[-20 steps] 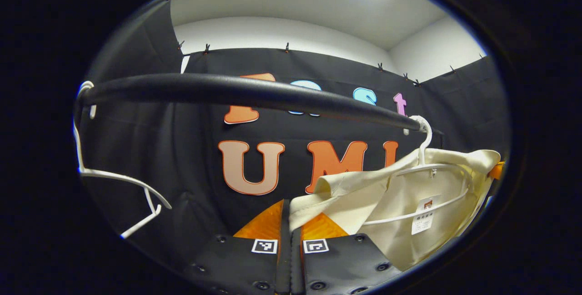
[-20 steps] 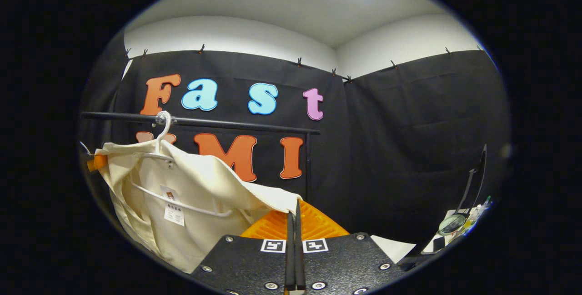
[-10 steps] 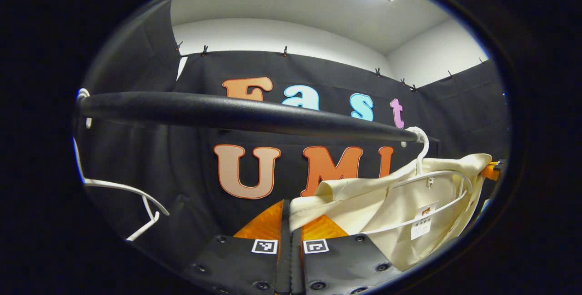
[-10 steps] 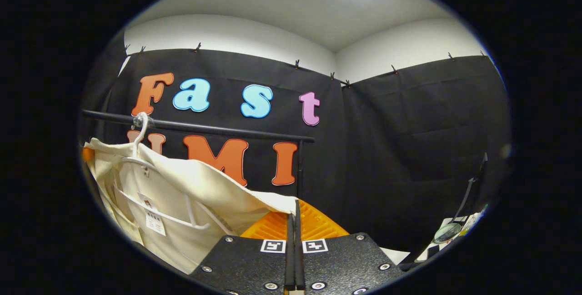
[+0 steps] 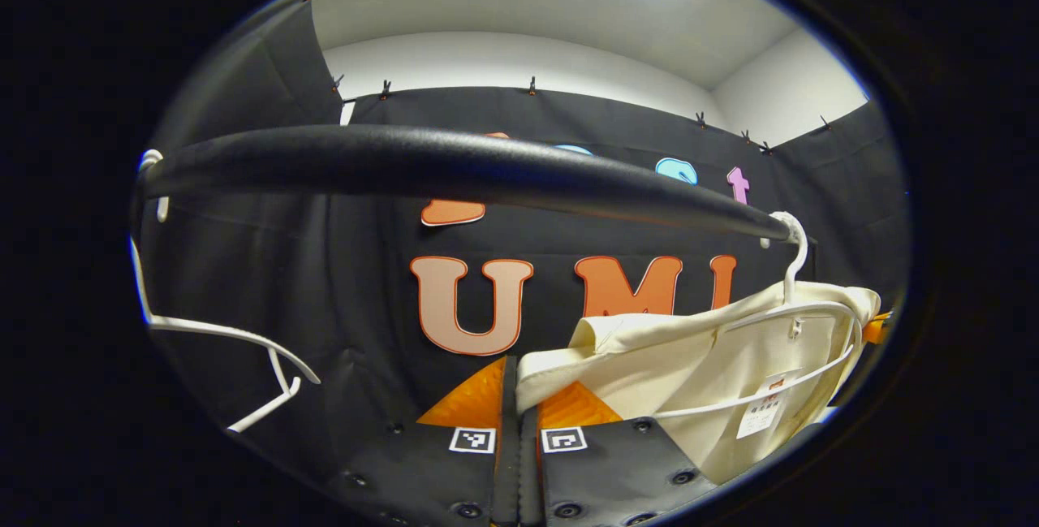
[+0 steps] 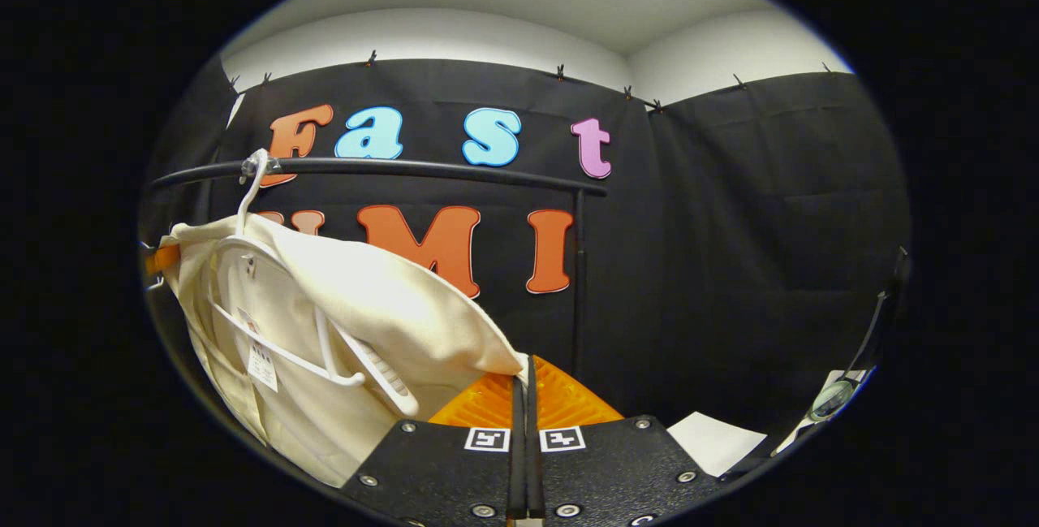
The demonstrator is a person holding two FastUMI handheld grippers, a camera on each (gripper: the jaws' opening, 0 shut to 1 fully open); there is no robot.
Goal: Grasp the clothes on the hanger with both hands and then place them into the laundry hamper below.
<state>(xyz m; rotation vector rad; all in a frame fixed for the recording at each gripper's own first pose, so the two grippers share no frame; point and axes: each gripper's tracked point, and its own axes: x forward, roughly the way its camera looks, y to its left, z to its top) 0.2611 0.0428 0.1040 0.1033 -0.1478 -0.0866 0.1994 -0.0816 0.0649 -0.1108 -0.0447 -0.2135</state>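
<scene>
A black rail [image 5: 454,166] is running across the booth, curving wide through the left gripper view and showing thinner and farther off in the right gripper view [image 6: 422,170]. A vertical post [image 6: 577,267] is holding up its end there. A white hanger [image 5: 799,324] is hooking over the rail and is carrying a cream garment [image 5: 698,365], which is draping down off it [image 6: 357,324]. A second white hanger [image 5: 219,340] is hanging bare from the rail's other end, well apart from the first.
</scene>
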